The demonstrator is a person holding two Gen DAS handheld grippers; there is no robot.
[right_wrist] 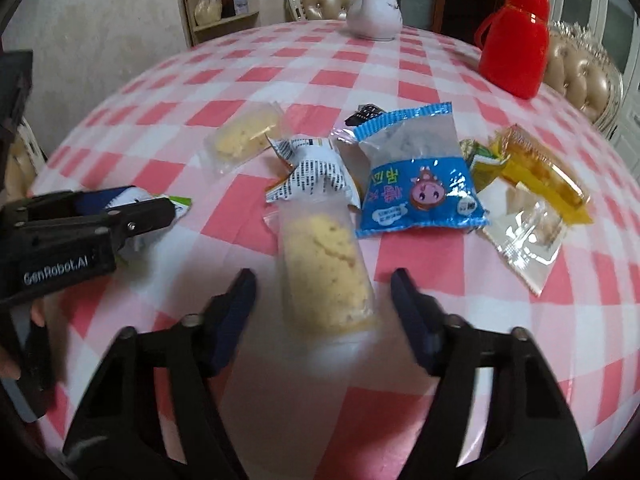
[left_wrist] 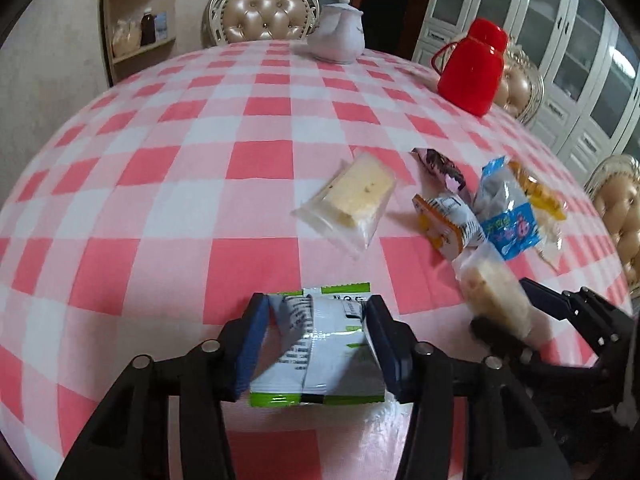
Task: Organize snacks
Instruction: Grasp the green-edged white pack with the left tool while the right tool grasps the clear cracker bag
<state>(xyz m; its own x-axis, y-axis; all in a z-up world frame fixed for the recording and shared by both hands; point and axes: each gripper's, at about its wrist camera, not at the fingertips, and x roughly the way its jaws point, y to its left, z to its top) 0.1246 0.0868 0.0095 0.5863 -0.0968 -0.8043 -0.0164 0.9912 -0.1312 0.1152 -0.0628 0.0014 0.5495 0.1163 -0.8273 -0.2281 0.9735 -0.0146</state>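
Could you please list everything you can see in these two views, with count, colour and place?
Tablecloth: one, pink-and-white check, covering table.
Teapot: one, white, far edge.
Flask: one, red, far right.
Chairs: three, cream, around table.
Shelf: one, far left wall.
Cake packets: two, clear with yellow cake.
Blue packet: one, in the pile.
Green packet: one, held.
Left gripper: shut.
Right gripper: open around cake.

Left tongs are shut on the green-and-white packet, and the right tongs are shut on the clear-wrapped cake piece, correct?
Not quite. The left tongs are shut on the green-and-white packet, but the right tongs are open: in the right wrist view the clear-wrapped cake piece lies between the fingers with gaps on both sides.
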